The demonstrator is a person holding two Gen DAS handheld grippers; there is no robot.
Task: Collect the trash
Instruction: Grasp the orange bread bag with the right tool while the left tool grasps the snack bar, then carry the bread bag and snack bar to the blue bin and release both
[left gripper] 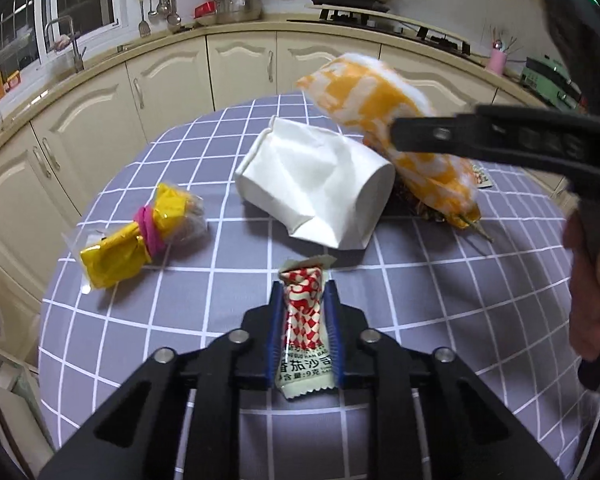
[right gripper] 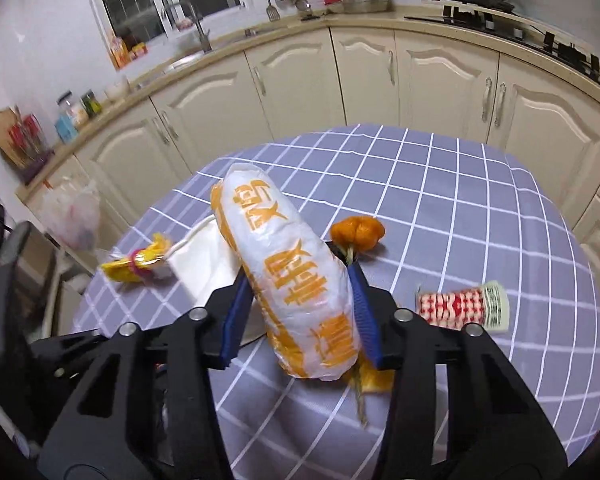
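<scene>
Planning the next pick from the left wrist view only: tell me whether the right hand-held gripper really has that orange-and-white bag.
Observer: Yes. In the right wrist view, both blue pads of the right hand-held gripper press on the bag.
Operator: Report what is hidden behind it.
Observer: An orange peel lies on the cloth just beyond the bag.
Operator: Name anything else out there.
Observer: A second sachet lies flat to that gripper's right, untouched.
</scene>
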